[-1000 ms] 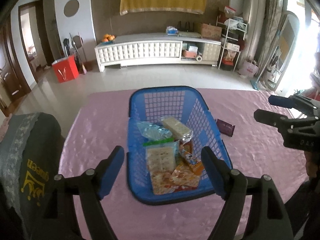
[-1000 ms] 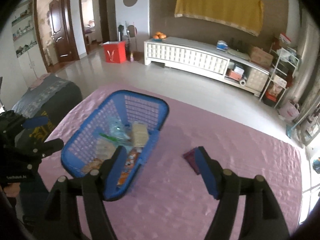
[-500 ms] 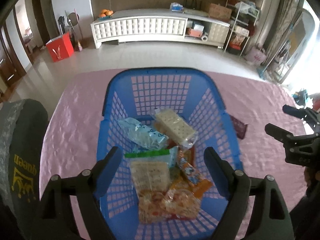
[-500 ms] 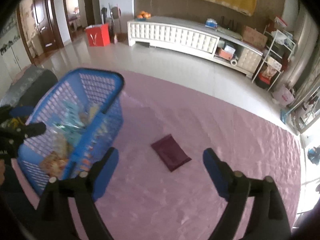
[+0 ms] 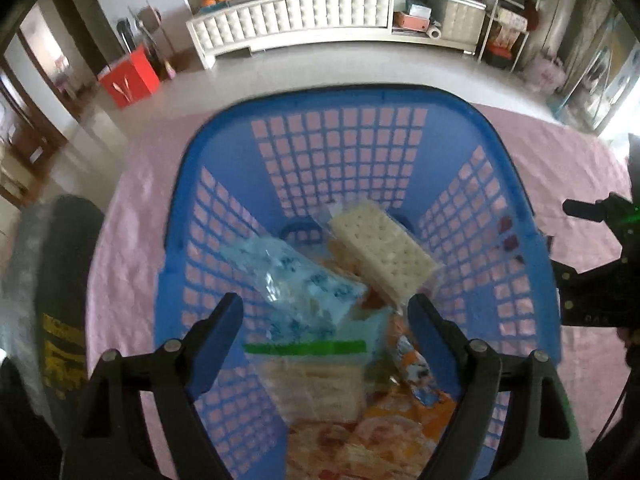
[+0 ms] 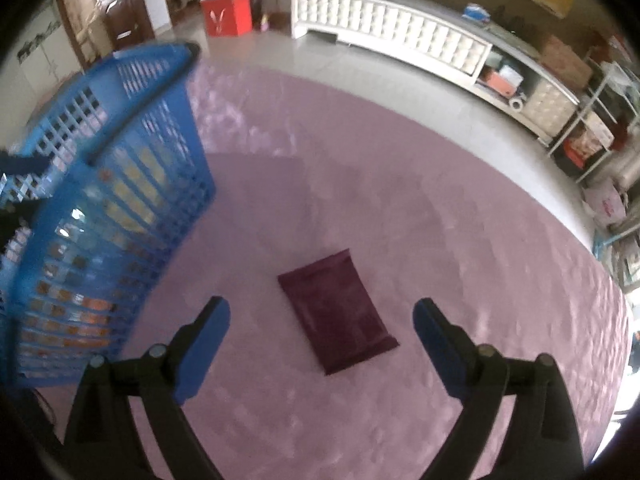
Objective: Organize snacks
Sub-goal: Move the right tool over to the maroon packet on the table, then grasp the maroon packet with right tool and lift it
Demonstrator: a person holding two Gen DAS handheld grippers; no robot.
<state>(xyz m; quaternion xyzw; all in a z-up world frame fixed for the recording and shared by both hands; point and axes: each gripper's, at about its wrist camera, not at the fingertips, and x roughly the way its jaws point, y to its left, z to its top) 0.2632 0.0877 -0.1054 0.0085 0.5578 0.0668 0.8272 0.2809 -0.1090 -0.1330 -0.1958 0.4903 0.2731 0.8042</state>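
Indoors, pink tablecloth (image 6: 360, 184), blue basket (image 5: 344, 100), maroon packet (image 6: 338, 314), white cabinet (image 6: 392, 26), both claws apart.

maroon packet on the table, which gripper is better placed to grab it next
Right. The right gripper is open with the maroon packet lying flat between its fingers. The left gripper hangs open over the blue basket.

Packet (image 6: 338, 310) on table (image 6: 480, 240), right of basket (image 6: 120, 152).
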